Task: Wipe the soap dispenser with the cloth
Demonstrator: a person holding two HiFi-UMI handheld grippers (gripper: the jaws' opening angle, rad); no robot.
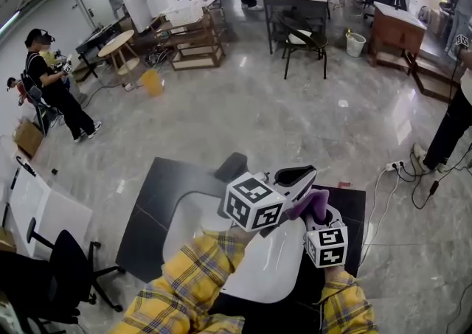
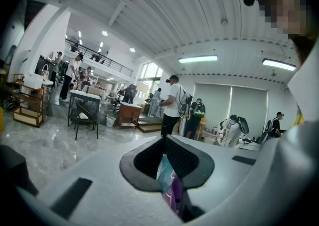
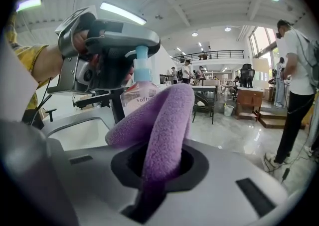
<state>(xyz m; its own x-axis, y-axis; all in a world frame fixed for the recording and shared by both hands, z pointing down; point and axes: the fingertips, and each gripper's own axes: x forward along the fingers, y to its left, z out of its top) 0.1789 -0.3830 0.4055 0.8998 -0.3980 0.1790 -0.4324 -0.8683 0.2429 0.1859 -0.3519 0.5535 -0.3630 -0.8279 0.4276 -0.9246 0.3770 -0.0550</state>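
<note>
In the right gripper view my left gripper [image 3: 122, 45] is shut on the top of the soap dispenser [image 3: 139, 95], a clear pinkish bottle with a teal pump neck, and holds it in the air. My right gripper [image 3: 159, 164] is shut on a folded purple cloth [image 3: 167, 113], which lies against the bottle's side. In the left gripper view a teal and purple strip of the dispenser [image 2: 166, 175] shows between my left gripper's [image 2: 167, 162] shut jaws. From the head view the left gripper [image 1: 293, 178] and the right gripper [image 1: 321, 216] meet over the sink, with the cloth [image 1: 315, 203] between them and the bottle hidden.
A white sink basin [image 1: 276, 266] is set in a black table [image 1: 155, 207] below both grippers, with a black faucet [image 3: 107, 101] behind the bottle. A black office chair [image 1: 66, 273] stands at the lower left. People stand at the far left [image 1: 51, 85] and at the right [image 3: 296, 80].
</note>
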